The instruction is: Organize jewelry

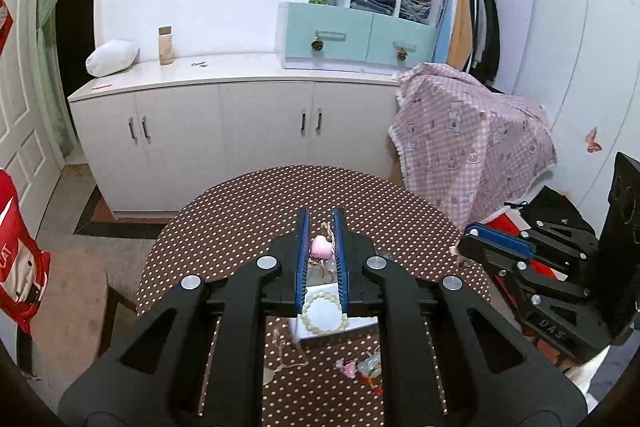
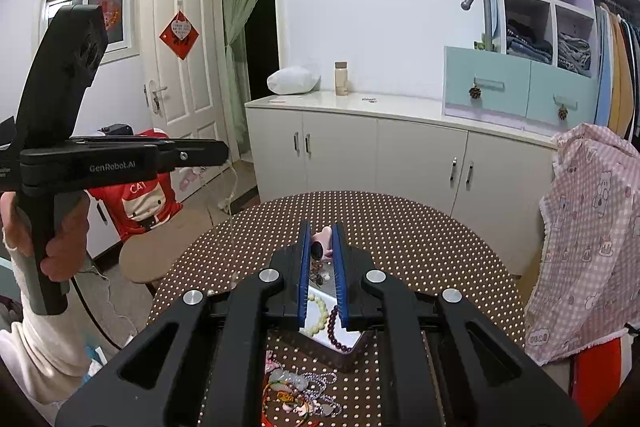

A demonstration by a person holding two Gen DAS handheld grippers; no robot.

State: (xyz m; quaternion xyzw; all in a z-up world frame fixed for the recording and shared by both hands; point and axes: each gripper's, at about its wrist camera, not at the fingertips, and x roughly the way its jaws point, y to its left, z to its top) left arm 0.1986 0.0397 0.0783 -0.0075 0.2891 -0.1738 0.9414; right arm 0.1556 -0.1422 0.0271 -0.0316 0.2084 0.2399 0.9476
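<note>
Jewelry lies in a loose tangle on the polka-dot table at the near edge of my right wrist view: red cords, a silver chain, pale charms, directly below and behind my right tongs. Just ahead of it sits the tray, whose pale floor already holds a cream bead bracelet and a dark red bead bracelet side by side. Both pairs of tongs stand slightly parted and I see nothing clamped in either. My left tongs hover over the same tray, the cream bracelet framed between their blue pads, a pink heart piece farther along the gap. As I read it, the coming move turns on this: the unsorted heap lies nearer to me than the tray, so whichever tongs go for it must pull back and dip, and the tray's long axis runs away from me along the fingers. The right tongs look nearer the heap. Beyond the table stand a white cabinet and a chair draped in pink checked cloth.
</note>
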